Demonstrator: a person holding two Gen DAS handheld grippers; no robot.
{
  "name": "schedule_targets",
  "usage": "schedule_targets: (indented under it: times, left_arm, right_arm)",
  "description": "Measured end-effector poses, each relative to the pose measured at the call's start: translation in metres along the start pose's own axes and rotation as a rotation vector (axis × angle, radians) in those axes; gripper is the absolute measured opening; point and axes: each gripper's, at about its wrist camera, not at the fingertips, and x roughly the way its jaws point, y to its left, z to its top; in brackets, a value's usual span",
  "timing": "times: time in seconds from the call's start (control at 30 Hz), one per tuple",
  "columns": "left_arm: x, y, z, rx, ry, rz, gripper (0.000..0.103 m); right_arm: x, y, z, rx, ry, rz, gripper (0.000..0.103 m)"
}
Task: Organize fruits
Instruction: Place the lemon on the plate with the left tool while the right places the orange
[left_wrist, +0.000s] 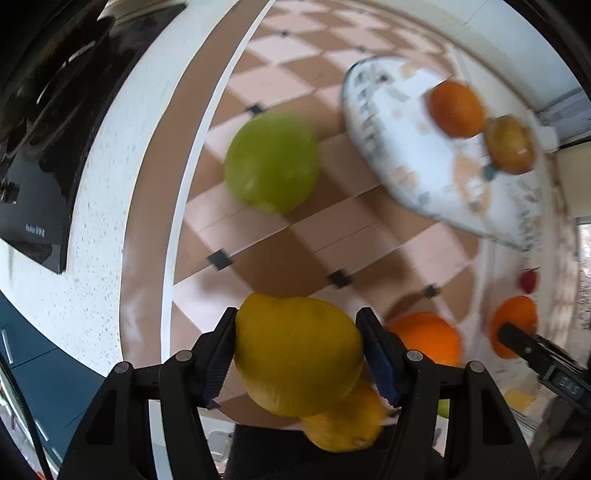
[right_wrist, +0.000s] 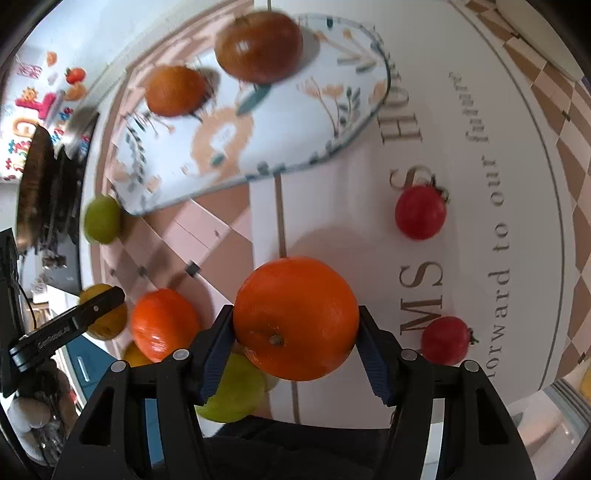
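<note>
Left wrist view: the left gripper (left_wrist: 297, 354) clamps a lemon (left_wrist: 297, 354), its long axis crosswise to the jaws, with the tray (left_wrist: 373, 122) ahead to the right across open mat. Right wrist view: the right gripper (right_wrist: 295, 321) grips an orange (right_wrist: 295, 317); the tray's near edge lies ahead-left, its middle bare beside two fruits.

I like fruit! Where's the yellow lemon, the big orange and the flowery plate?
lemon (left_wrist: 295, 350): left wrist view, its middle.
big orange (right_wrist: 295, 317): right wrist view, its middle.
flowery plate (right_wrist: 295, 122): right wrist view, bare face.
</note>
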Motion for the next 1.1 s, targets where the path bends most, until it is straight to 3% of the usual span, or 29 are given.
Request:
schedule_targets:
  times: [0.13,0.2,0.3,0.4,0.5,0.67,0.73,0.87,0.97,1.1]
  left_arm:
    - [-0.029,-0.022,0.020,0.031,-0.040,-0.055,0.059]
    - [-0.039,-0.037,0.036,0.061,-0.065,-0.072,0.042]
    - [-0.040,-0.054,0.068,0.110,-0.074,-0.064,0.040]
    - [-0.033,-0.044,0.079,0.126,-0.046,-0.089,0.042]
    - [-0.034,-0.025,0.067,0.098,-0.015,-0.112,0.044]
    - [-0.007,0.007,0.042,0.005,0.134,-0.126,0.047]
    - [0.000,0.011,0.039,-0.029,0.148,-0.156,0.059]
    - [0.013,0.005,0.042,-0.042,0.162,-0.208,0.061]
    - [0.028,-0.004,0.041,-0.021,0.202,-0.162,0.066]
    - [0.037,-0.007,0.037,-0.019,0.201,-0.146,0.065]
  right_arm:
    - [-0.020,0.013,0.024,-0.008,-0.046,0.033,0.066]
    - [-0.022,0.021,0.040,-0.024,-0.058,0.029,0.066]
    - [-0.017,0.031,0.064,-0.054,-0.066,-0.009,0.066]
    - [-0.014,0.030,0.076,-0.057,-0.053,0.001,0.066]
    - [-0.016,0.027,0.074,-0.058,-0.049,0.021,0.066]
    - [-0.008,0.012,0.064,-0.025,-0.011,0.056,0.066]
    - [-0.005,0.011,0.064,-0.030,-0.003,0.050,0.066]
    - [-0.002,0.010,0.065,-0.030,0.002,0.045,0.066]
    - [-0.002,0.009,0.067,-0.025,-0.002,0.042,0.066]
    - [-0.004,0.006,0.069,-0.015,-0.007,0.037,0.066]
